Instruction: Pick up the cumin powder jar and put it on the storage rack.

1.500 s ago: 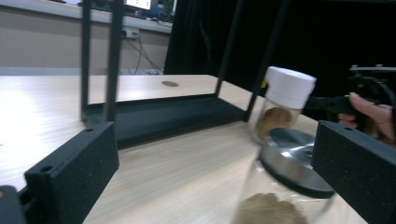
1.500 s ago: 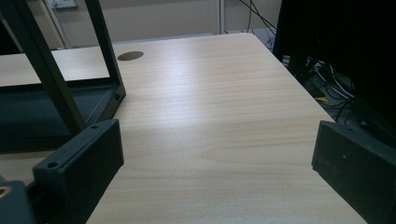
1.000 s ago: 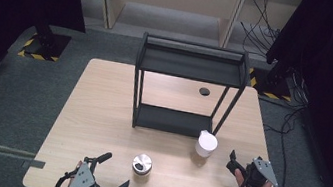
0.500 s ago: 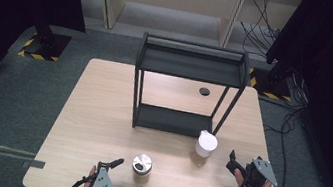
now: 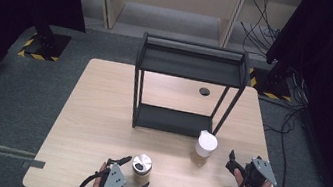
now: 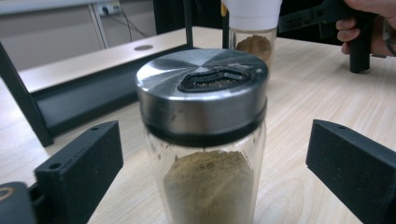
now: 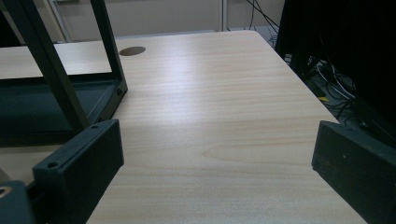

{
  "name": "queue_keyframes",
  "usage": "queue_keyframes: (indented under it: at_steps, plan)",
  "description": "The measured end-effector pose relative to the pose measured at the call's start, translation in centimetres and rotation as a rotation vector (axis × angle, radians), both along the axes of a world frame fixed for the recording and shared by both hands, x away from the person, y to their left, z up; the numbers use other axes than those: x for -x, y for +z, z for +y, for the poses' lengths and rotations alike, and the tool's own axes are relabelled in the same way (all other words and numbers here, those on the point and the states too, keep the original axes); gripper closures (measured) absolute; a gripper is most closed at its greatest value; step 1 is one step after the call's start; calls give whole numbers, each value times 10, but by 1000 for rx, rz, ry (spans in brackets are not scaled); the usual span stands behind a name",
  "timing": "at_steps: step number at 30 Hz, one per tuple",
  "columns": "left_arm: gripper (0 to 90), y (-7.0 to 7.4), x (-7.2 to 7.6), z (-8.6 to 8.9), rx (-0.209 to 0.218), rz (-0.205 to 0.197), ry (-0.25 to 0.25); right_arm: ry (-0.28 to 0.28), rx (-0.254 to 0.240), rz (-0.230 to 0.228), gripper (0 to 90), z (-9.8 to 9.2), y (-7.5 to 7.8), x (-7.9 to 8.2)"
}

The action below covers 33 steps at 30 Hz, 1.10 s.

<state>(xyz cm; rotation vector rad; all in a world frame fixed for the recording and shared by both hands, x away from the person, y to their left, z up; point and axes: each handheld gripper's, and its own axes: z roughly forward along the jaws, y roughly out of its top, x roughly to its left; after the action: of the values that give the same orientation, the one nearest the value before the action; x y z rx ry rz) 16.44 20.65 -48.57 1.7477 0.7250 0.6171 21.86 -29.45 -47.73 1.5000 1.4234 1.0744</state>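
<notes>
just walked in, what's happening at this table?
A person holds a gripper in each hand. The left gripper has its jaws on either side of a steel-lidded spice jar near the front of the table; they have just been closing but are not yet touching the glass. The right gripper sits open with nothing between its jaws. A white-capped jar stands by the black shelf rack.

The jar (image 6: 208, 140) is clear glass with a shiny steel lid, a black slot in its top, and tan-brown powder inside. At its 1 o'clock in the high view, a second jar (image 5: 206, 145) has a white cap and brown powder. The counter (image 5: 100, 113) is pale wood with fine grain. The rack (image 5: 187, 94) is matte black. Both grippers are black, left (image 5: 134, 174) and right (image 5: 231, 160), each topped by a grey plate. The floor (image 5: 6, 98) is grey carpet with yellow-and-black hazard stripes at 10 o'clock.
</notes>
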Motion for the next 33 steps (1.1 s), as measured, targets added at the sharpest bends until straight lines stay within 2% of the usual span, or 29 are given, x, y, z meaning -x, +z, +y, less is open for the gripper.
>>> queue_keyframes:
  at_steps: [2,5,13,19,21,33]
  plan:
    - [47,3,-5,-5,-6,31,3,0,2,-1,20,0,0,0]
    - [72,5,-10,-8,-11,54,9,-1,-1,-2,20,0,0,0]
    - [208,7,-13,-13,-25,89,22,0,6,-1,20,1,0,0]
    - [267,7,-17,-13,-24,109,26,-1,2,-1,20,0,0,0]
    - [305,7,-17,-13,-20,110,30,0,5,-1,20,1,0,0]
    - [308,6,-16,-11,-17,103,28,2,9,-1,21,1,0,0]
